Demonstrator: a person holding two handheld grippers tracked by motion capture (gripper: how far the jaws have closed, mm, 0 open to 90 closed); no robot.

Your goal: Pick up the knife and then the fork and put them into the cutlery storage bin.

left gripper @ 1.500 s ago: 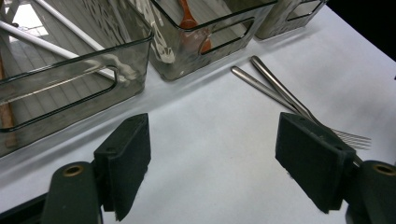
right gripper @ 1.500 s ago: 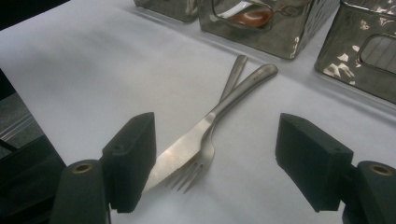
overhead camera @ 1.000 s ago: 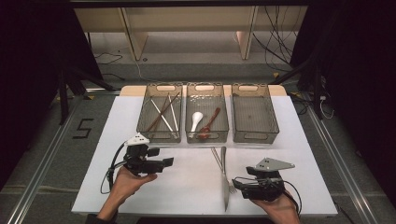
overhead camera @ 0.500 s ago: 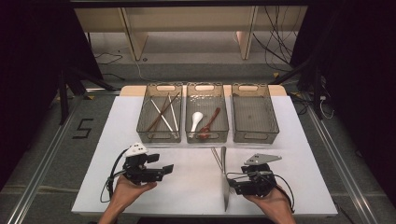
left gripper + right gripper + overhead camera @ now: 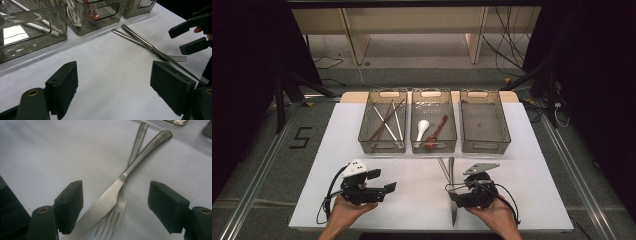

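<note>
A steel knife and fork lie crossed on the white table, just in front of the middle bin. My right gripper is open low over them. In the right gripper view its pads stand on either side of the knife blade and the fork tines. My left gripper is open and holds nothing at the front left. It faces the knife and fork, with the right gripper beyond.
Three clear bins stand in a row at the back. The left bin holds chopsticks, the middle one a white spoon and a brown spoon, and the right bin looks bare. The table's front edge is close under both hands.
My right gripper has slid left until its open jaws stand over the knife and fork. The left gripper has drifted slightly toward the front edge.
</note>
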